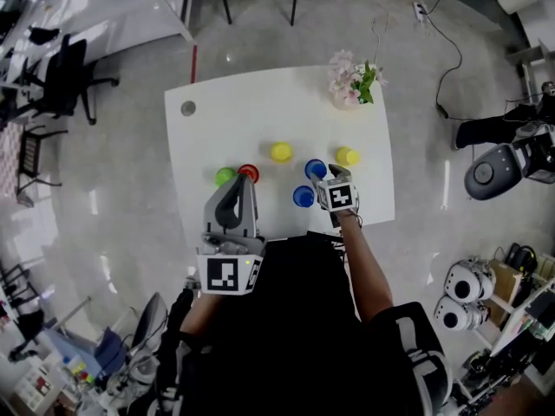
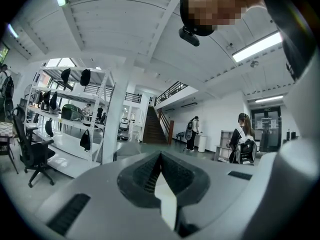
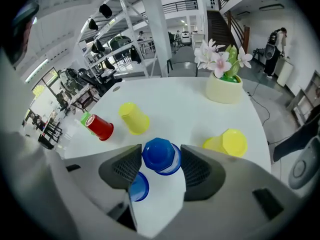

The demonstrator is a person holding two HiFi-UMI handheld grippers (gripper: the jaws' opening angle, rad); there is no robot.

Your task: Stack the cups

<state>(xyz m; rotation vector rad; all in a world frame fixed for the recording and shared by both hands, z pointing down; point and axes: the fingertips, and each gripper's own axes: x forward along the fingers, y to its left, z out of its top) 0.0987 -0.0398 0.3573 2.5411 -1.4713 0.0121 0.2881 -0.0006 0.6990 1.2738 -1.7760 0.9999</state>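
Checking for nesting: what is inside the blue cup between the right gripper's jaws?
The blue cup is upside down; only its closed base and outer wall show. Inside is hidden.

Open office-lab hall, glossy grey floor [image 1: 113,232].
White table [image 1: 217,111], black office chairs [image 1: 61,76] at left, white shelving rack [image 2: 70,109], staircase [image 2: 151,126], ceiling strip lights [image 2: 257,46]; probably a mezzanine railing [image 2: 172,90] above.
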